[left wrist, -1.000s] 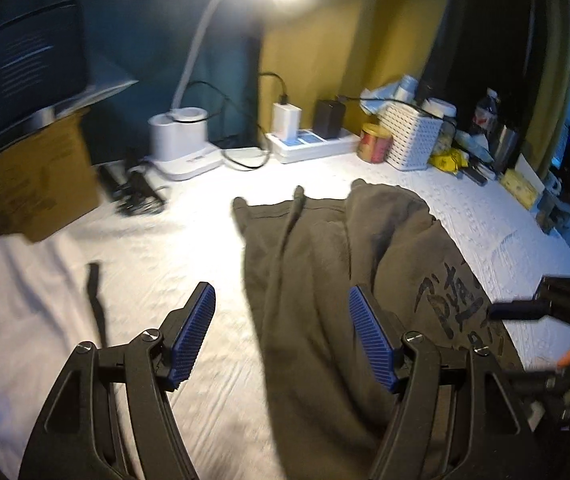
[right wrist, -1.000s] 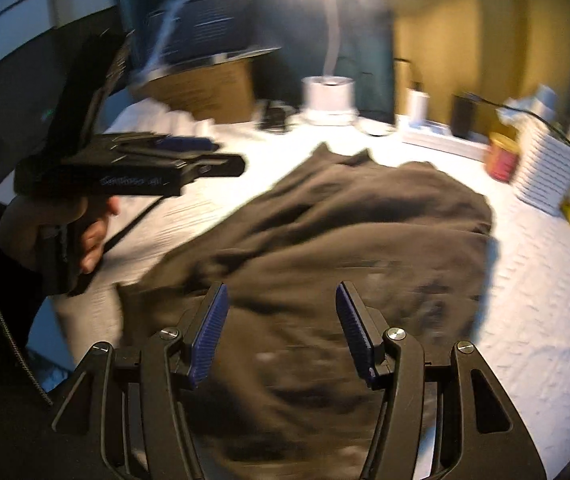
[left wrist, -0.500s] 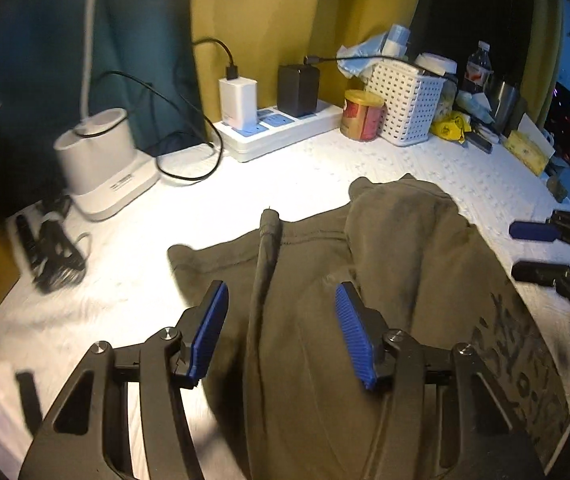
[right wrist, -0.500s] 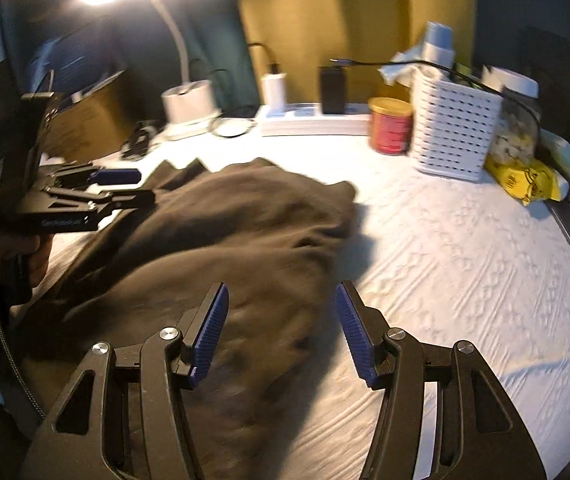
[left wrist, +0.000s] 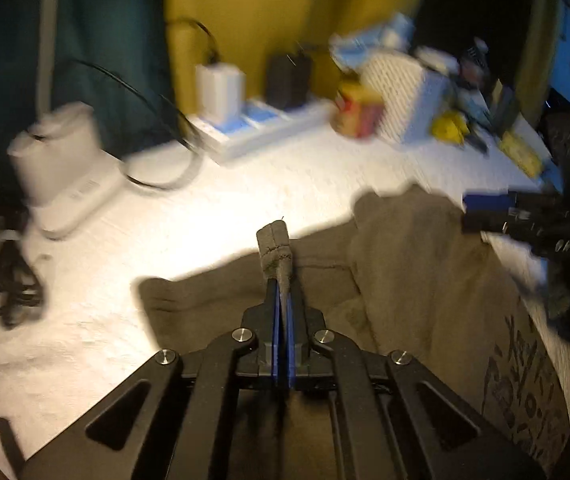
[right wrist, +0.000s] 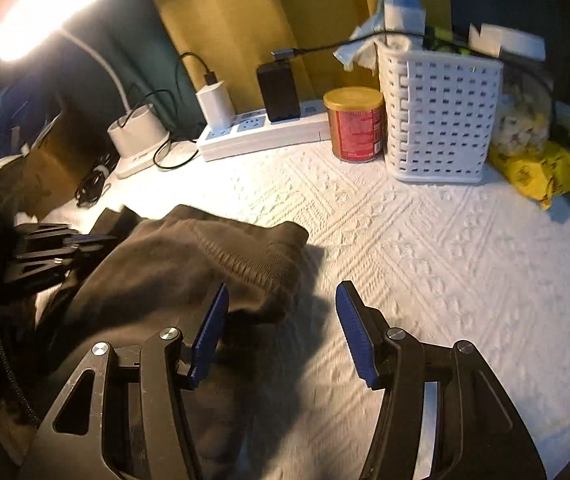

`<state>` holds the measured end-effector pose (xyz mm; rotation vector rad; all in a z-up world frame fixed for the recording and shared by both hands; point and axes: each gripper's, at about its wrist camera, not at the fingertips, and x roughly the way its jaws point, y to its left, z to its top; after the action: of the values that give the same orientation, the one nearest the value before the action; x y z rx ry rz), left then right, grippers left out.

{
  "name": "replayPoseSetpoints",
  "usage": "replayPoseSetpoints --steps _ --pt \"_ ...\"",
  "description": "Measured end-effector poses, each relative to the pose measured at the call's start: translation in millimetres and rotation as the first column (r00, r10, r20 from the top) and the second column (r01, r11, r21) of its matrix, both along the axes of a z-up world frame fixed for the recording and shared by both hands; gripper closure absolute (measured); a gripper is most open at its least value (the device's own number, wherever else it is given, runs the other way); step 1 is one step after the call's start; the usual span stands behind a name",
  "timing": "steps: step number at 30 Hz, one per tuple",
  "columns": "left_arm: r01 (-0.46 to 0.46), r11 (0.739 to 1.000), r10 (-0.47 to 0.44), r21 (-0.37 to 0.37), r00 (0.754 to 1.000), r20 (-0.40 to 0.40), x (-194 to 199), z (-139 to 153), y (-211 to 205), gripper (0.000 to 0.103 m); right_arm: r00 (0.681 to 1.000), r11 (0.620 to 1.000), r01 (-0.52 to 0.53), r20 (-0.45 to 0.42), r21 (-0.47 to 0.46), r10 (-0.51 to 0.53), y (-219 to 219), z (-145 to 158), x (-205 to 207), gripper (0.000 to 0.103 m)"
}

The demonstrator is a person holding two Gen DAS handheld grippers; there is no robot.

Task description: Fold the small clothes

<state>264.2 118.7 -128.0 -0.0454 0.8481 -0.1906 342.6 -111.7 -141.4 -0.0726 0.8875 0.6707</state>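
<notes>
An olive-brown garment (left wrist: 413, 264) with black print lies rumpled on the white textured bedspread (right wrist: 425, 248). My left gripper (left wrist: 283, 292) is shut on a raised hem fold of the garment, and a stub of cloth sticks up past its blue pads. In the right wrist view the garment (right wrist: 189, 256) bunches at the left. My right gripper (right wrist: 281, 294) stands open over its ribbed corner; the cloth edge lies just inside the left pad (right wrist: 213, 320) and the pads do not press on it. Each gripper shows in the other's view: the right gripper (left wrist: 489, 212), the left gripper (right wrist: 81, 242).
Along the back stand a white power strip (right wrist: 269, 132) with chargers, a red tin (right wrist: 357, 124), a white lattice basket (right wrist: 437, 108), a yellow packet (right wrist: 537, 168) and a white lamp base (right wrist: 137, 136). A coiled black cable (left wrist: 9, 280) lies at the left.
My left gripper has closed onto the raised fold of the garment. My right gripper has swung right and down to the garment's ribbed corner, still open.
</notes>
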Motion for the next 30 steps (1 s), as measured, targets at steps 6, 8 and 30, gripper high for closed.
replayPoseSetpoints --steps 6,8,30 --pt "-0.156 0.988 0.155 0.0 0.986 0.06 -11.6 16.1 42.4 0.102 0.996 0.998 -0.006 -0.093 0.067 0.012 9.1 -16.6 22.0 0.044" --pt "-0.184 0.983 0.184 -0.005 0.982 0.046 -10.0 9.3 51.3 0.102 0.996 0.996 -0.012 -0.086 0.094 0.02 12.9 -16.1 26.9 0.065" --pt "-0.1 0.993 0.097 -0.061 0.994 -0.04 -43.8 0.8 16.6 0.069 0.999 0.999 -0.015 0.035 -0.038 0.016 35.1 -3.5 9.8 0.066"
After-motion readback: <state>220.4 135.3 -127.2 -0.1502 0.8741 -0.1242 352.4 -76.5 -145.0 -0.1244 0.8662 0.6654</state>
